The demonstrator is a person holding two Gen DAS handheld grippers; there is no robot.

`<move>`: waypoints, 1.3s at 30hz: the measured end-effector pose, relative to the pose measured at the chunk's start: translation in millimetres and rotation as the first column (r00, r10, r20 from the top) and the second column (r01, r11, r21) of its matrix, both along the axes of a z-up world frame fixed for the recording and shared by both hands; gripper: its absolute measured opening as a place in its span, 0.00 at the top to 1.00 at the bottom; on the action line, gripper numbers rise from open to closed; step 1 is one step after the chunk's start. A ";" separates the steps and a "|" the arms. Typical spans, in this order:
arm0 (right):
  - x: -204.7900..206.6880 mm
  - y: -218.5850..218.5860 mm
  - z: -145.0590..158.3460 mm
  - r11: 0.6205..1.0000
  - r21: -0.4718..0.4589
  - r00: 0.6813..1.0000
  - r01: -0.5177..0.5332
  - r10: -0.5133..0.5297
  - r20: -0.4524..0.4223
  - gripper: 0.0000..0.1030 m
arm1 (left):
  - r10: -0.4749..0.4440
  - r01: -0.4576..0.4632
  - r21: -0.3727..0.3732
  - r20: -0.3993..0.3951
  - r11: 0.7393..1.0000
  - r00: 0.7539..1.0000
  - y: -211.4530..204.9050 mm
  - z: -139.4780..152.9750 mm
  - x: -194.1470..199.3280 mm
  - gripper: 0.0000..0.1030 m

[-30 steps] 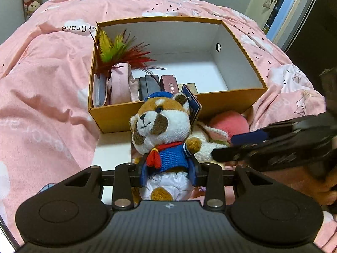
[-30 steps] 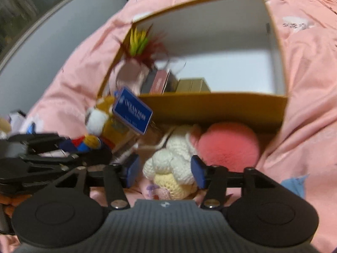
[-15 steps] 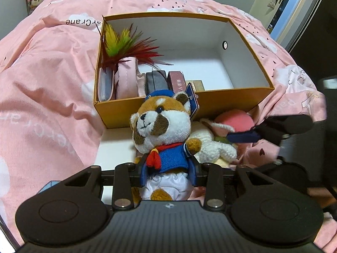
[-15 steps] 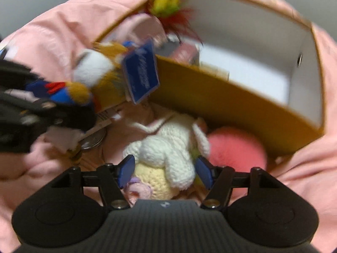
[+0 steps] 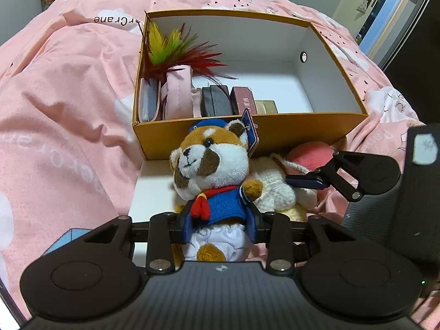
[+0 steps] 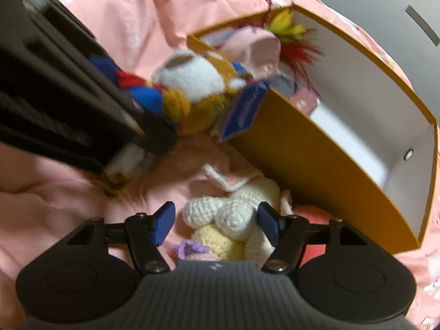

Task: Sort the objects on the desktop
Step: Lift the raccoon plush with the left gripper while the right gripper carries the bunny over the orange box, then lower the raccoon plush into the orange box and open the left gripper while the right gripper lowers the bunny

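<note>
Cardboard box [image 5: 275, 134] on the bed holds feathers [image 5: 176, 52], pink pouch [image 5: 177, 93], small cases — left claw [image 5: 220, 224] clamped on plush fox [image 5: 211, 170]; right claw [image 6: 217, 224] spread around crochet toy [image 6: 233, 211].

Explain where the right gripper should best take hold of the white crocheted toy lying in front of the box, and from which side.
Probably grip the white crocheted toy across its bulging middle, coming from above and from the side away from the box. The open right gripper already straddles that part, and the box wall blocks the far side.
</note>
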State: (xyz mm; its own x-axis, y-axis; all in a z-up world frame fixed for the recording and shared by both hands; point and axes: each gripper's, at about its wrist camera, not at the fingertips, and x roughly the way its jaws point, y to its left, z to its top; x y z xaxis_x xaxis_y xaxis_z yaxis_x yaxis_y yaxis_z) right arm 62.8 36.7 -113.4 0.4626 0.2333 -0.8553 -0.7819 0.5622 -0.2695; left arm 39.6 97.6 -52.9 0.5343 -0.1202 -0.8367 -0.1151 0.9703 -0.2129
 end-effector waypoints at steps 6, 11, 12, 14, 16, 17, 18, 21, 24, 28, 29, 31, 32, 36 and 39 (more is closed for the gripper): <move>10.9 -2.1 -20.8 0.998 -0.040 0.999 0.052 -0.051 0.015 0.36 | -0.001 0.001 0.009 0.002 1.000 1.000 -2.1 -0.6 -0.7 0.59; 15.7 -12.4 -14.8 0.997 0.010 0.997 0.077 -0.077 0.000 0.43 | -0.009 0.009 0.019 0.004 1.000 1.000 -4.5 -0.2 -1.5 0.59; 18.9 -18.3 -10.3 0.995 0.042 0.996 0.093 -0.092 -0.022 0.44 | -0.013 0.012 0.020 0.004 1.000 1.000 -4.8 0.0 -2.0 0.59; 27.4 -33.0 -0.3 0.984 0.114 0.988 0.137 -0.129 -0.080 0.46 | -0.012 0.012 0.015 0.004 1.000 1.000 -4.5 0.9 -2.7 0.59; 36.0 -50.3 11.5 0.963 0.196 0.976 0.187 -0.158 -0.152 0.47 | -0.009 0.009 0.002 0.000 1.000 1.000 -3.6 2.7 -2.9 0.59; 39.7 -58.9 18.3 0.948 0.238 0.967 0.210 -0.166 -0.191 0.47 | -0.009 0.009 -0.010 -0.001 1.000 1.000 -3.2 3.9 -3.1 0.59; 42.1 -66.7 25.5 0.934 0.277 0.961 0.224 -0.164 -0.223 0.47 | -0.010 0.010 -0.025 -0.003 1.000 1.000 -2.6 5.4 -3.4 0.59; 42.2 -80.8 47.5 0.907 0.356 0.956 0.226 -0.136 -0.261 0.47 | -0.019 0.019 -0.080 0.003 0.997 1.000 -2.3 12.6 -4.6 0.59; 36.1 -90.7 68.2 0.885 0.414 0.959 0.212 -0.107 -0.262 0.47 | -0.023 0.026 -0.121 0.027 0.992 0.999 -2.2 24.5 -6.2 0.59; 24.2 -109.1 98.9 0.850 0.482 0.966 0.212 -0.108 -0.236 0.47 | -0.018 0.031 -0.179 0.073 0.983 0.997 0.0 44.3 -3.1 0.59; 24.8 -112.4 107.0 0.843 0.497 0.971 0.206 -0.112 -0.213 0.47 | -0.017 0.034 -0.185 0.091 0.982 0.996 0.3 51.1 -1.1 0.59; 24.4 -116.5 123.3 0.831 0.524 0.979 0.187 -0.113 -0.170 0.47 | -0.026 0.051 -0.191 0.131 0.980 0.991 0.8 64.6 5.5 0.59; 27.1 -118.6 129.9 0.824 0.538 0.982 0.178 -0.113 -0.153 0.47 | -0.031 0.059 -0.191 0.149 0.980 0.988 1.0 70.4 10.2 0.59; 39.7 -121.3 151.0 0.802 0.583 0.992 0.129 -0.107 -0.072 0.47 | -0.055 0.089 -0.143 0.224 0.986 0.973 -2.9 92.2 32.6 0.59; 54.7 -121.1 158.9 0.794 0.600 0.994 0.095 -0.108 -0.014 0.47 | -0.053 0.086 -0.117 0.256 0.989 0.965 -1.5 101.6 55.3 0.59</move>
